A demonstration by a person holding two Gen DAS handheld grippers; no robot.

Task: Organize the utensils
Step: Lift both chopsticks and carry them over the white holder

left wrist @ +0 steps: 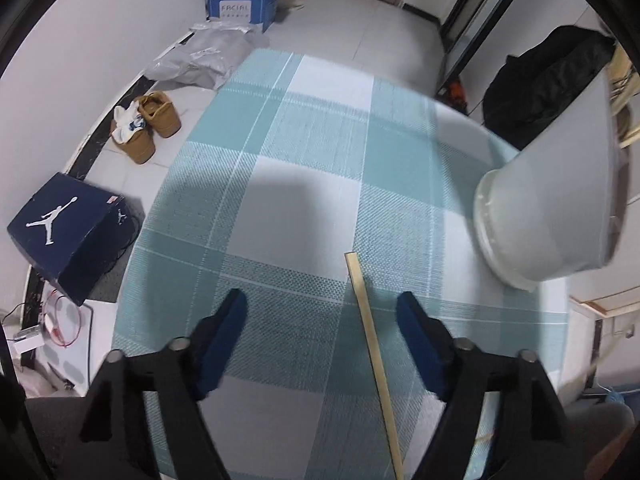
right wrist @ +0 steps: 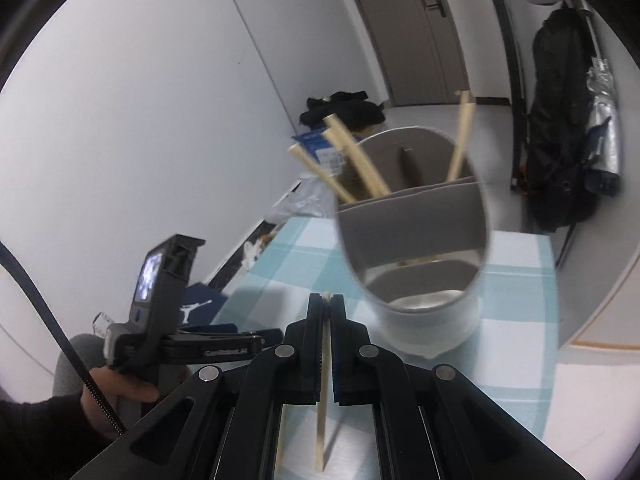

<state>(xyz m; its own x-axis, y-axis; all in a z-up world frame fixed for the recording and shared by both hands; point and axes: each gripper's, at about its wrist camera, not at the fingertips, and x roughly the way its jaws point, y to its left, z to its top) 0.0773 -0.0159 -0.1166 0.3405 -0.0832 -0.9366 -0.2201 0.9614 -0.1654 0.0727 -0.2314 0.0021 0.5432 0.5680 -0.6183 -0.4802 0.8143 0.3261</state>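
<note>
A single wooden chopstick (left wrist: pixel 374 356) lies on the teal-and-white checked tablecloth (left wrist: pixel 304 152). My left gripper (left wrist: pixel 322 300) hovers over it, open, with the stick between the blue pads (left wrist: pixel 234 312) and nearer the right one, untouched. The white cylindrical utensil holder (left wrist: pixel 548 200) stands to the right of it. In the right wrist view my right gripper (right wrist: pixel 326 300) is shut on another chopstick (right wrist: pixel 323 400), which hangs down below the jaws, just in front of the holder (right wrist: pixel 416 240). Dividers split the holder, and its rear compartments hold several chopsticks (right wrist: pixel 360 164).
A hand (right wrist: pixel 116 396) grips the left gripper's handle at the left of the right wrist view. On the floor left of the table are a dark shoebox (left wrist: pixel 68 232), tan shoes (left wrist: pixel 152 120) and a blue carton (left wrist: pixel 240 0). A black backpack (right wrist: pixel 560 140) stands behind the table.
</note>
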